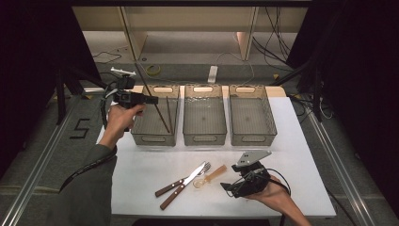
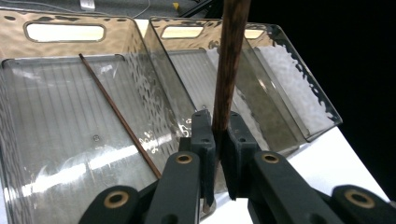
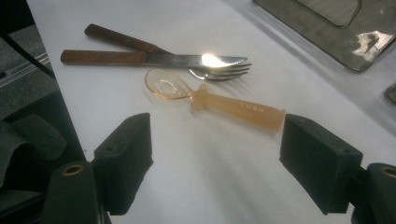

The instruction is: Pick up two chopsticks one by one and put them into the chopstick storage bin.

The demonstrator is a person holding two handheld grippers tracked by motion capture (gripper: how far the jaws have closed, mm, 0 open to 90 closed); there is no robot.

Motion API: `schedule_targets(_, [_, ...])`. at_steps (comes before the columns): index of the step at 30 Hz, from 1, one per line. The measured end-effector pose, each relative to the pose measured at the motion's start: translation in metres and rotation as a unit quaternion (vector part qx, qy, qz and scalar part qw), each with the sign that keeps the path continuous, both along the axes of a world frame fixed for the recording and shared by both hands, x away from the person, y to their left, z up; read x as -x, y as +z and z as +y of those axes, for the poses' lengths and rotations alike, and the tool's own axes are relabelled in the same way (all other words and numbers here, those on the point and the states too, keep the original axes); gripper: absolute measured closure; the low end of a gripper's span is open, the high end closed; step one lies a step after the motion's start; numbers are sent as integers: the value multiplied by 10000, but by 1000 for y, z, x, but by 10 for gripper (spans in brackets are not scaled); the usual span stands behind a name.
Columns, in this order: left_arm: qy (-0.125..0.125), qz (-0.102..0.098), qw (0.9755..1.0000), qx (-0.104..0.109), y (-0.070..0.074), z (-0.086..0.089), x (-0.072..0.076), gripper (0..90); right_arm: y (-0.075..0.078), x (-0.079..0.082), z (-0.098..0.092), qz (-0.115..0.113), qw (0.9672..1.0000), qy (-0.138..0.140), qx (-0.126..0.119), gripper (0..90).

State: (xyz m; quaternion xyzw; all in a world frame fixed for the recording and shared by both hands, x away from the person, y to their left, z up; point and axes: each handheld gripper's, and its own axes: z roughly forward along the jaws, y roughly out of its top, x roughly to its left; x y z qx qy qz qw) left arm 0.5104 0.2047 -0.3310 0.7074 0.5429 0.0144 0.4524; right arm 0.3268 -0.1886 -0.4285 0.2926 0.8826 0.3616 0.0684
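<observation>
Left tool (image 2: 218, 140) clenches one chopstick (image 2: 229, 65) above the left bin (image 2: 28, 121). Gripped near its end, it may pivot and miss its mate (image 2: 119, 116) below.

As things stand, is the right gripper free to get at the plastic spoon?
Probably yes. The right gripper is open with the spoon lying just ahead on bare table. The knife and fork lie beyond it, not in the way.

The high view looks down from above at the whole tabletop (image 1: 291, 141). Each gripper view sits close, sharing the bins (image 2: 70, 116) and spoon (image 3: 219, 105).
</observation>
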Motion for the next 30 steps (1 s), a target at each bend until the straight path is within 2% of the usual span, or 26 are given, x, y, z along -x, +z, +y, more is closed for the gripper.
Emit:
schedule_targets(6, [118,143,9997,-156,-9,-2,-10,835,0,2,0,-15,10000,26,2,252])
schedule_targets(10, [103,268,9994,-193,-14,-3,-15,834,0,2,0,0,10000,12,-10,252])
schedule_targets(12, [109,291,9992,-266,-17,-3,-15,833,0,2,-1,-14,10000,23,4,252])
schedule_targets(19, [113,411,9987,-291,-28,-5,-18,831,0,1,-4,-37,10000,-5,-10,253])
schedule_targets(30, [50,603,9971,-464,-42,-17,-21,827,0,1,-5,-30,10000,-34,2,253])
